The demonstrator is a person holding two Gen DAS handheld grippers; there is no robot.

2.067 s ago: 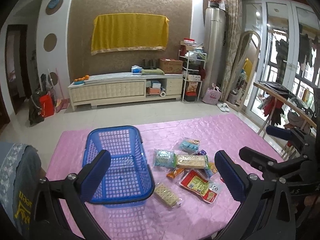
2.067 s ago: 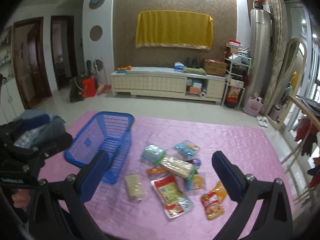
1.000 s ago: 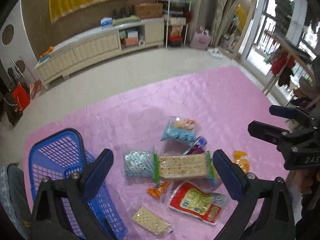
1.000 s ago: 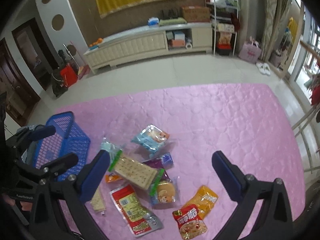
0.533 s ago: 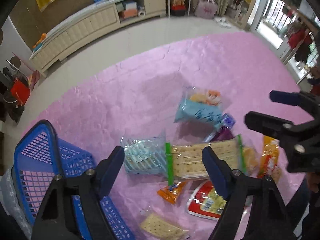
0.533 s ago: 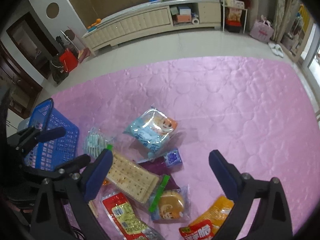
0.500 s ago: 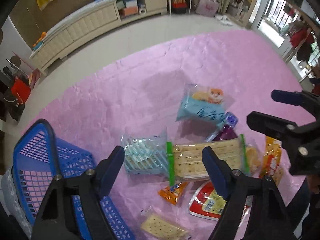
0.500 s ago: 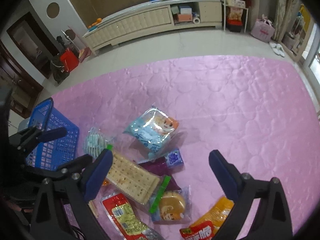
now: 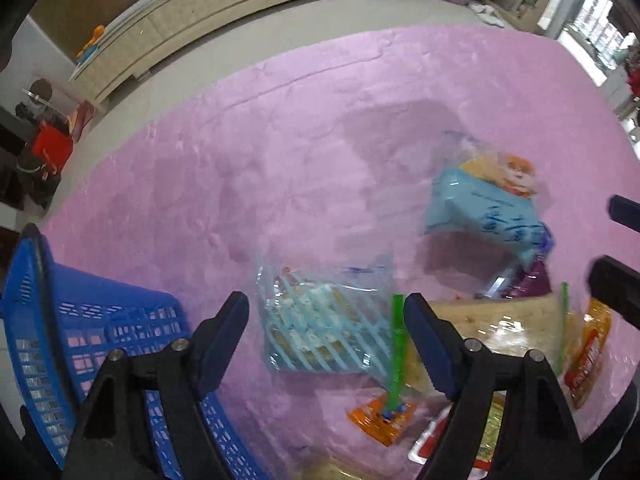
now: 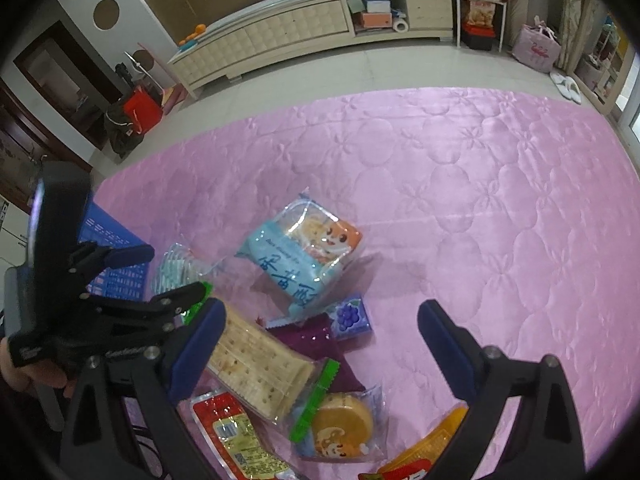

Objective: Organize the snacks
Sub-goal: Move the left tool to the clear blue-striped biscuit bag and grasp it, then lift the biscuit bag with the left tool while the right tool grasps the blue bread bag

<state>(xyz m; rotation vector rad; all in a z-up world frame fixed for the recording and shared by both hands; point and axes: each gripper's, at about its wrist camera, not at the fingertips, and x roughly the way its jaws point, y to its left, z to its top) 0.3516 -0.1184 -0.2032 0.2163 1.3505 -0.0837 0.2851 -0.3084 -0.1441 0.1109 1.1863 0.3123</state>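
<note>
The snacks lie in a loose pile on the pink table (image 10: 500, 152), and none of them is in the blue basket (image 9: 80, 344) as far as its seen part shows; the basket stands just beside the pile on its left. This looks like the very first step: choosing a snack and reaching for it. The left tool (image 9: 326, 316) is wide open and holds nothing, and it hangs right over the pale blue striped pack (image 9: 324, 320), with one finger on each side of it. The right tool (image 10: 318, 330) is wide open too, with nothing in it, above the middle of the pile. The next move, I think, is for the left tool to go down, close on the striped pack and carry it the short way to the basket. The pack is thin and crinkly, so the grip should be soft. Counting from the right view, there is one basket and about nine snacks: the striped pack, one blue bag with a cartoon animal (image 10: 300, 252), one long cracker pack (image 10: 256, 364), one purple pack (image 10: 316, 340), one small grape pack (image 10: 350, 316), one round cake pack (image 10: 340, 428), one red pack (image 10: 228, 436) and one orange pack (image 10: 432, 448). The left view adds a small orange pack (image 9: 380, 416). More may be hidden at the blurry bottom edge.
</note>
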